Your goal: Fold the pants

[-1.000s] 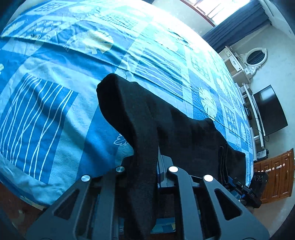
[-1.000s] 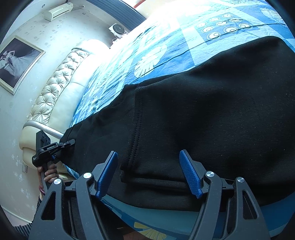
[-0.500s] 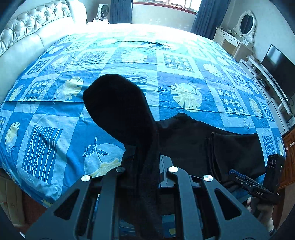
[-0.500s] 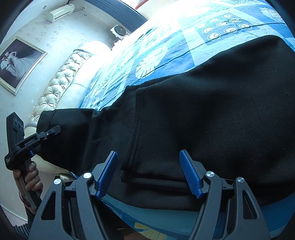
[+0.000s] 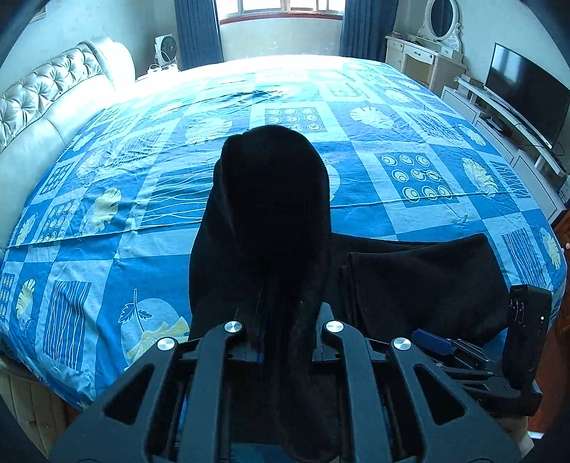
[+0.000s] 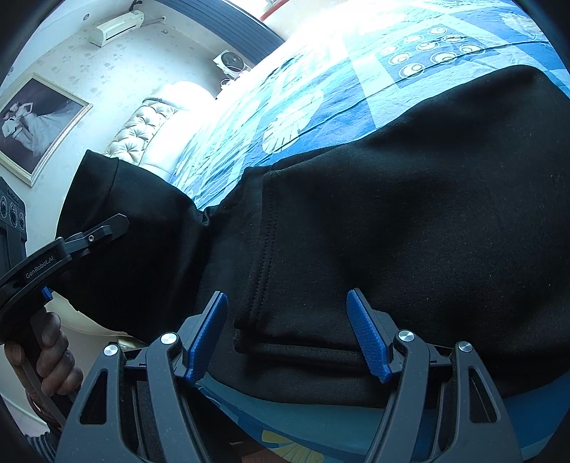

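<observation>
Black pants [image 5: 409,277] lie along the near edge of a bed with a blue patterned cover [image 5: 285,117]. My left gripper [image 5: 281,320] is shut on one end of the pants [image 5: 270,199] and holds it up above the bed; the fabric hides its fingertips. In the right wrist view that raised end [image 6: 135,231] hangs at the left with the left gripper [image 6: 89,242] clamped on it. My right gripper [image 6: 288,331] is open, its blue pads [image 6: 210,331] either side of the waist part of the pants [image 6: 392,213], low over the bed's near edge. It also shows in the left wrist view [image 5: 463,352].
A padded headboard [image 5: 42,103] lines the left side of the bed. A TV [image 5: 523,96] and white cabinets [image 5: 420,57] stand at the right. A window with blue curtains [image 5: 197,32] and a fan [image 5: 165,48] are at the far wall. A framed picture [image 6: 32,121] hangs on the wall.
My left gripper has lifted the pants end higher and swung it toward the right gripper's side. The right gripper has stayed in place, open.
</observation>
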